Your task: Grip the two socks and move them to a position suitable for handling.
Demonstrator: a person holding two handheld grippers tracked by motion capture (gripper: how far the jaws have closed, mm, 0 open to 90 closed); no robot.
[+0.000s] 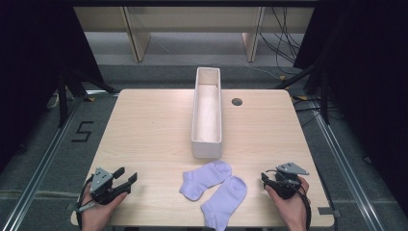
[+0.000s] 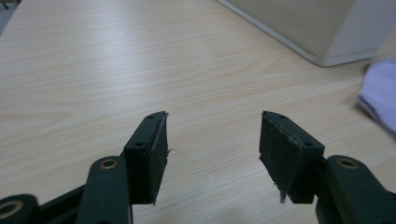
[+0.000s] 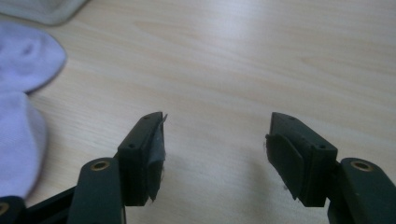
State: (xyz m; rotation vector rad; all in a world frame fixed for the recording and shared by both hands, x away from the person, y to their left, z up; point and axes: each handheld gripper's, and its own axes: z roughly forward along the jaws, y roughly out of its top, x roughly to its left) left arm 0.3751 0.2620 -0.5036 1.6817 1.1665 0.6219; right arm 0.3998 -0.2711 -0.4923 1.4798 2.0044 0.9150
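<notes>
Both grippers' fingers (image 2: 149, 154) spread wide, empty above the table (image 1: 144, 139).

One mark can be read: a black numeral "5" (image 1: 82, 131) stands on the grey floor (image 1: 43, 144) at the left of the tabletop (image 1: 154, 130), beside its left edge.

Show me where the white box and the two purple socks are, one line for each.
white box (image 1: 207, 148): high view, near end wall.
left sock (image 1: 204, 179): high view, middle.
right sock (image 1: 224, 198): high view, middle.
</notes>
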